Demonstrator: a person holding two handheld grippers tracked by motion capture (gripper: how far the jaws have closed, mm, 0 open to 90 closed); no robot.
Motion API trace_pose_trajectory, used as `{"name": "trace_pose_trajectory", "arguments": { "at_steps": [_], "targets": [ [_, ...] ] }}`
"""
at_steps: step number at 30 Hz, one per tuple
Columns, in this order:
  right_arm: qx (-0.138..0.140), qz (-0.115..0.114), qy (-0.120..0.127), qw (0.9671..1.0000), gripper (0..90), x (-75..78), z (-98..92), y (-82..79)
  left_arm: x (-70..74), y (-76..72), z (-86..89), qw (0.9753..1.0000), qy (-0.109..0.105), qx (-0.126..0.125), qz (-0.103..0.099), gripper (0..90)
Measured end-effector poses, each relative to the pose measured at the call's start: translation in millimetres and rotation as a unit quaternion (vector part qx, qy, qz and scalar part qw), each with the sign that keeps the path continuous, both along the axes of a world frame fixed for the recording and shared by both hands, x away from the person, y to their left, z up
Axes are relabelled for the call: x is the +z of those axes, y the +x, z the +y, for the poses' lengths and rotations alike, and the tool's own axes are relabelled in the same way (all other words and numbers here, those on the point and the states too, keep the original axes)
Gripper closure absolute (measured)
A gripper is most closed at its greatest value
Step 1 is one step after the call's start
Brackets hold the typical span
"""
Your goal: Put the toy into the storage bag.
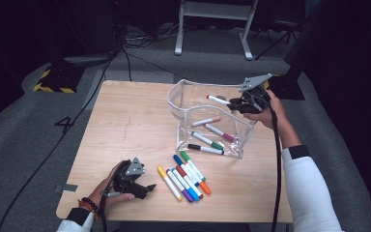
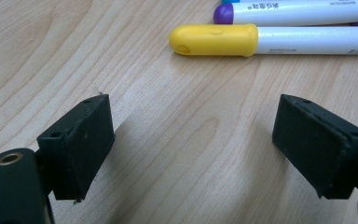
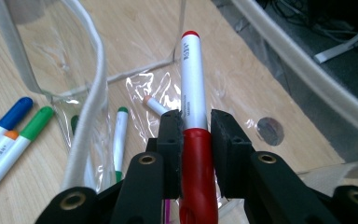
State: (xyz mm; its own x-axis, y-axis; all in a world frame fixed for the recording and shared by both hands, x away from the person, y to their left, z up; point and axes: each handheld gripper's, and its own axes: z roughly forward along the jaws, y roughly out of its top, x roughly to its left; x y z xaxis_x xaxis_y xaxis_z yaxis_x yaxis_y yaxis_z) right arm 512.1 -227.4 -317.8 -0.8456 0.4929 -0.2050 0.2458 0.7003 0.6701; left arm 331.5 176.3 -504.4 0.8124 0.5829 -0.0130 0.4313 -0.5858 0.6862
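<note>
Jaws of the right gripper (image 1: 238,104) clamped on a red marker (image 1: 218,100), held at upper right of the high view over the open top of the clear pouch (image 1: 186,92); white barrel poking left from the jaws above the pouch mouth. Right hand (image 1: 269,112) wrapped round the gripper body, forearm in a white sleeve (image 1: 305,193) running down to the lower right corner. Left gripper (image 1: 145,188) low at lower left, cradled in the left hand (image 1: 107,189), lying close to the bench (image 1: 125,116), pointed right toward a row of loose markers (image 1: 186,179). Four markers lying inside the pouch.

Left gripper view: jaws spread wide, nothing between them, bare wood below. Yellow marker (image 2: 270,40) across the top of the frame, just beyond the jaws, a purple-capped one (image 2: 289,13) right behind it.

Right gripper view: jaws shut tight on the red marker (image 3: 194,140), red cap in the grip at centre bottom, white barrel rising up the middle. Pouch rim (image 3: 91,93) curving at left, loose markers at far left on the bench.
</note>
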Motion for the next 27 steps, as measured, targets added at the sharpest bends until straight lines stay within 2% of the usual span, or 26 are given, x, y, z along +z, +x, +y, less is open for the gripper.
{"name": "trace_pose_trajectory", "arguments": {
  "at_steps": [4,8,12,13,16,22,25,27],
  "targets": [
    [0.006,0.023,-0.014,0.9996,74.8,-7.5,4.9,3.0,0.0,0.0,0.0,1.0,0.0,0.0,0.0,12.9],
    [0.019,0.052,-0.035,0.9978,74.8,-15.3,8.7,4.5,0.0,0.0,0.0,1.0,0.0,0.0,0.0,13.0],
    [0.045,0.083,-0.042,0.9947,74.6,-16.5,10.4,2.2,0.0,0.0,0.0,1.0,0.0,0.0,0.0,12.9],
    [0.059,0.095,-0.04,0.9929,74.6,-16.2,10.9,1.0,0.0,0.0,0.0,1.0,0.0,0.0,0.0,12.9],
    [0.07,0.109,-0.049,0.9903,74.5,-16.9,13.1,-0.9,0.0,0.0,0.0,1.0,0.0,0.0,0.0,12.9],
    [0.082,0.115,-0.063,0.988,73.6,-17.8,16.1,-4.0,0.0,0.0,0.0,1.0,0.0,0.0,0.0,13.0],
    [0.068,0.103,-0.07,0.9899,63.6,-17.5,15.8,-3.7,0.0,0.0,0.0,1.0,0.0,0.0,0.0,12.9],
    [0.056,0.097,-0.069,0.9913,65.0,-16.3,13.6,-3.2,0.0,0.0,0.0,1.0,0.0,0.0,0.0,13.0]
  ]
}}
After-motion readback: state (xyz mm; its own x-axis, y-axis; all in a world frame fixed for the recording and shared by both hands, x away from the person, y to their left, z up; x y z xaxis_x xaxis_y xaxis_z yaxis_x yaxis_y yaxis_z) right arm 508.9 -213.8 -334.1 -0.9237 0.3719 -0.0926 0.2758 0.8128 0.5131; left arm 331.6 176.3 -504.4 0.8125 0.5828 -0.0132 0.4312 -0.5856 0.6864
